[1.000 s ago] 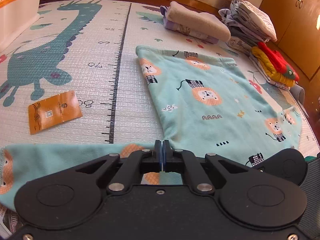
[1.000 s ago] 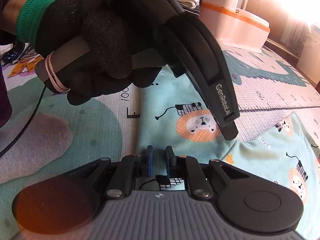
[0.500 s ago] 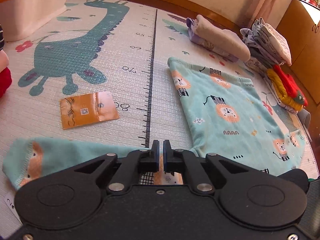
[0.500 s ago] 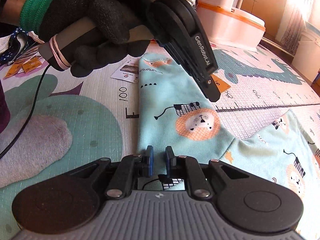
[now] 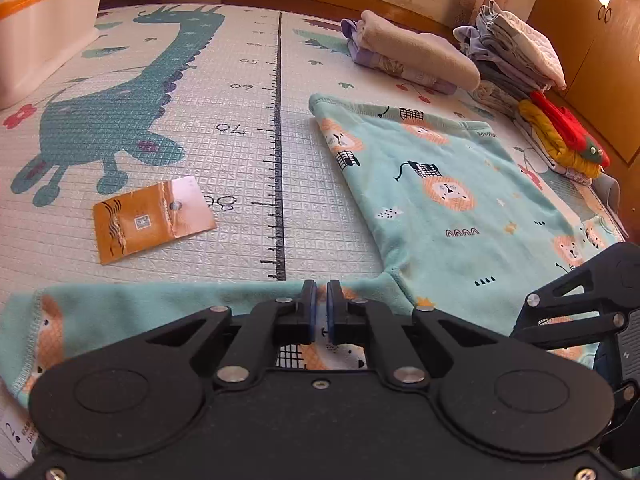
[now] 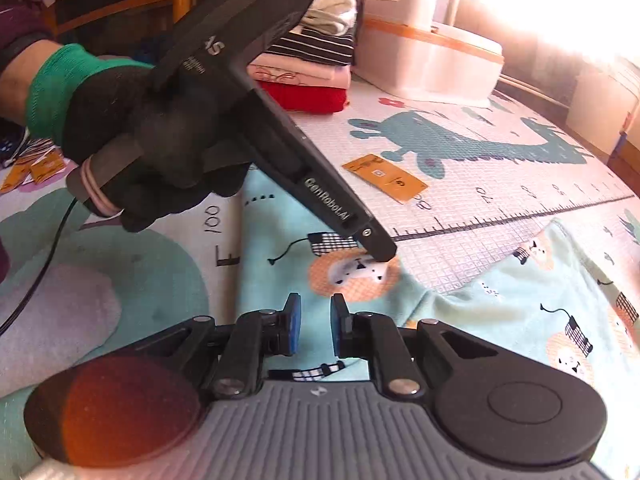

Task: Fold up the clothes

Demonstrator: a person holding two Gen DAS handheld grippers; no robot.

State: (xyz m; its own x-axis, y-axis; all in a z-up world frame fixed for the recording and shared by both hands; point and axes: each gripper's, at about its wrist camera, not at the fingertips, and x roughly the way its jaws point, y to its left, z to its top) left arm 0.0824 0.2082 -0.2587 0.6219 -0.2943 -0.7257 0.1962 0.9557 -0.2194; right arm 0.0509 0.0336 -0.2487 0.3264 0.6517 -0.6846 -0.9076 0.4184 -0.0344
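Observation:
A mint-green garment with lion prints (image 5: 440, 200) lies flat on the play mat, one sleeve (image 5: 140, 308) stretched out to the left. My left gripper (image 5: 320, 304) sits over that sleeve with a narrow gap between its blue pads, and the cloth lies flat beneath it. In the right wrist view the left gripper (image 6: 378, 250), held by a black-gloved hand (image 6: 140, 140), has its tip down on a lion print of the garment (image 6: 520, 304). My right gripper (image 6: 313, 316) hovers open just above the cloth, nothing between its fingers.
An orange packet (image 5: 148, 220) lies on the mat left of the garment. Folded clothes piles (image 5: 412, 56) (image 5: 520, 44) (image 5: 560, 136) line the far right. A white bin with an orange band (image 5: 44, 36) stands far left. Another folded stack (image 6: 316, 68) sits beside the bin (image 6: 432, 56).
The left gripper's pads, pressed together on the sleeve a second ago, now stand slightly apart, and its tip has come down onto the cloth. The right gripper keeps the same opening.

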